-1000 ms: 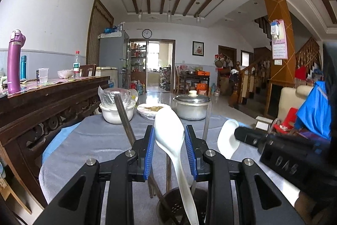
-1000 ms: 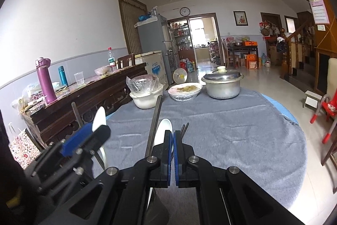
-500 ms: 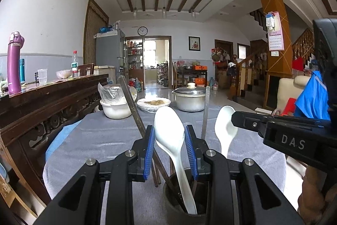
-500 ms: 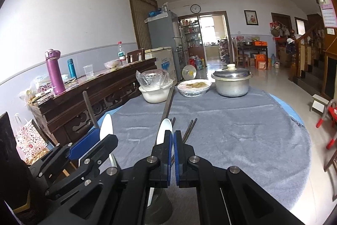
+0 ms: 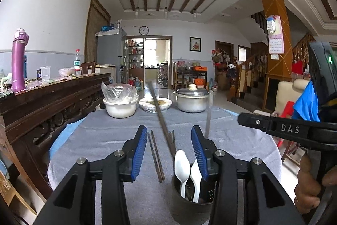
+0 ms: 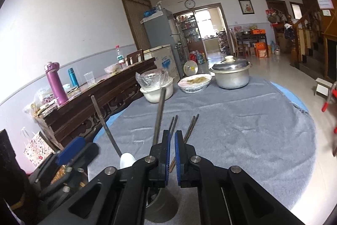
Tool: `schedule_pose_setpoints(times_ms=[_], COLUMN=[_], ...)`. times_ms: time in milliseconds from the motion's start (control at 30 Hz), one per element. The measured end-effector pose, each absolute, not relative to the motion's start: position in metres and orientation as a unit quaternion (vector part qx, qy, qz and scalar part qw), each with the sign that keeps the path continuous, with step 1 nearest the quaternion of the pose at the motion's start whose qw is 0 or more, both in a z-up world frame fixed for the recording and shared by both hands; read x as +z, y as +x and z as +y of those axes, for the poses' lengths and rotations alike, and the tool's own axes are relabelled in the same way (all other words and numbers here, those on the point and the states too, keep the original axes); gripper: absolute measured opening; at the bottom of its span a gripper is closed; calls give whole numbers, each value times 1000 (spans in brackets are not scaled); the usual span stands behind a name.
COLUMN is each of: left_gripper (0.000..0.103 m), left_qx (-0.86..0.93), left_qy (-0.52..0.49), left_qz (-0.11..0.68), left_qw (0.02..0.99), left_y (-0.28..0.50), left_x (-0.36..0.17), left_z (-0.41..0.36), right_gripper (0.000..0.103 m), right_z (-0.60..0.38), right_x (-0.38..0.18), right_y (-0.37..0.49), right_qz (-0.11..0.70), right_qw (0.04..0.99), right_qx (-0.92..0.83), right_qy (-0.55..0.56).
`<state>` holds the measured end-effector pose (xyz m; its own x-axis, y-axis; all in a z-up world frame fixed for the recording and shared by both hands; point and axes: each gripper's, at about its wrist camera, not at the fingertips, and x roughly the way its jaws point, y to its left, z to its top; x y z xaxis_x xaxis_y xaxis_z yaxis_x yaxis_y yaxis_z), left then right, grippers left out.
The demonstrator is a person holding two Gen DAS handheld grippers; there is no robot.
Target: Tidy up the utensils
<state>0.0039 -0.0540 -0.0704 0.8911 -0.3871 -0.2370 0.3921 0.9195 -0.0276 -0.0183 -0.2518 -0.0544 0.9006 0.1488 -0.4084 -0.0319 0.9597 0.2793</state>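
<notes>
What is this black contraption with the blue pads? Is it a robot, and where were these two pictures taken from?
There is no robot here. A person holds a tool in each hand, and each tool carries a camera that looks out along its two blue-padded fingers. One picture comes from the left tool and one from the right.

In the left view, the left hand-held gripper has just been opening and its pads grip nothing. Just below it, white spoons and a few upright chopsticks stand in a dark cup. More chopsticks lie loose on the grey tablecloth. At the far end are a lidded pot and a covered bowl.

The right hand-held gripper is shut and empty. The person's hand holds it.
</notes>
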Motion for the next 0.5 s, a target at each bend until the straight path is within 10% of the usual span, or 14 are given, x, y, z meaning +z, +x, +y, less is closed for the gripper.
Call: schedule_pose_setpoints(times_ms=[500], left_gripper=[73], left_qx=[-124], left_qy=[-47], left_qz=[209], left_qw=[969], left_y=[50], left_x=[-82], left_z=[-8], right_gripper=[5], right_z=[-279], right_x=[-71], right_y=[-5], right_qz=[247], right_qw=[950], right_qx=[26], right_qy=[187])
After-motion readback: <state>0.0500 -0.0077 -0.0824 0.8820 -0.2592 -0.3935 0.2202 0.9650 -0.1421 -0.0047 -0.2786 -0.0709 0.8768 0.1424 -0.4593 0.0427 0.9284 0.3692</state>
